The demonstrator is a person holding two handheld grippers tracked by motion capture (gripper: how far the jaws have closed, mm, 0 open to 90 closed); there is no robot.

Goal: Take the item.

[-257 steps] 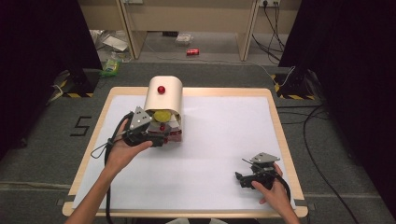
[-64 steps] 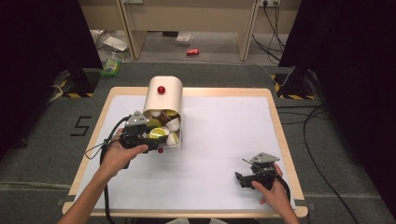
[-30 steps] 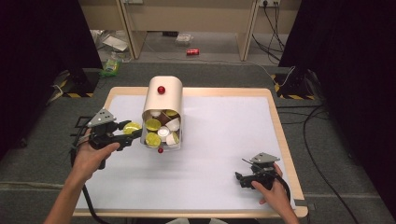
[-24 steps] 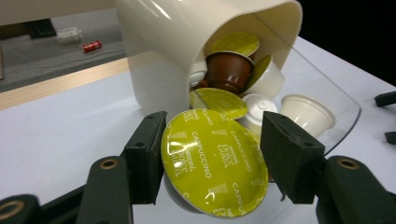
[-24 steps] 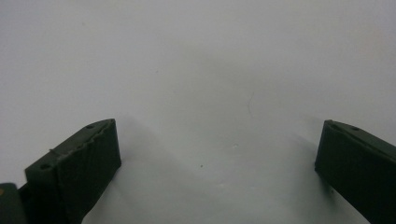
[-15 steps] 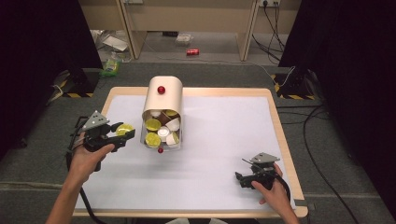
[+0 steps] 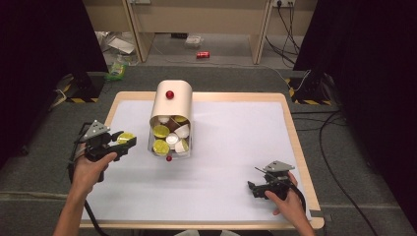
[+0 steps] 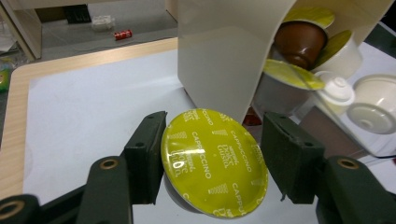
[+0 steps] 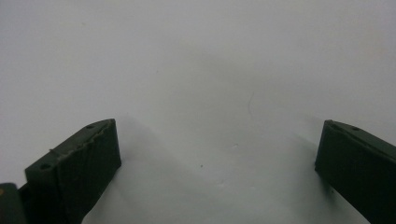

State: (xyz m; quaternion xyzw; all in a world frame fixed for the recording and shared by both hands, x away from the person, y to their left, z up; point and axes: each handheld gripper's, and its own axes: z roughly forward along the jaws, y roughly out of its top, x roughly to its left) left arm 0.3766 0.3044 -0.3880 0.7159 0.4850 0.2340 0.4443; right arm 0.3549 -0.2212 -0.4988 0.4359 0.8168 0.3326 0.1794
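Yellow foil fills the gap between my left tongs: they are clamped on a capsule with a lime-yellow lid printed "cappuccino", one pad against each side of its rim, the lid facing the camera on those tongs. From above I see the same left tongs held in my left hand over the left edge of the worktop, the capsule at their tip, apart from the dispenser.

My right tongs stand wide apart with nothing between them but plain white surface. In the high view the right tongs sit low near the front right corner of the worktop, in my right hand, well apart from everything else.

Just beside the held capsule is the cream, arch-topped dispenser with a small red knob on top. Its open front holds a heap of other capsules: some yellow-lidded, some white, one brown. A second red ball lies at its mouth. Beyond the wooden rim, a red can lies on the floor.
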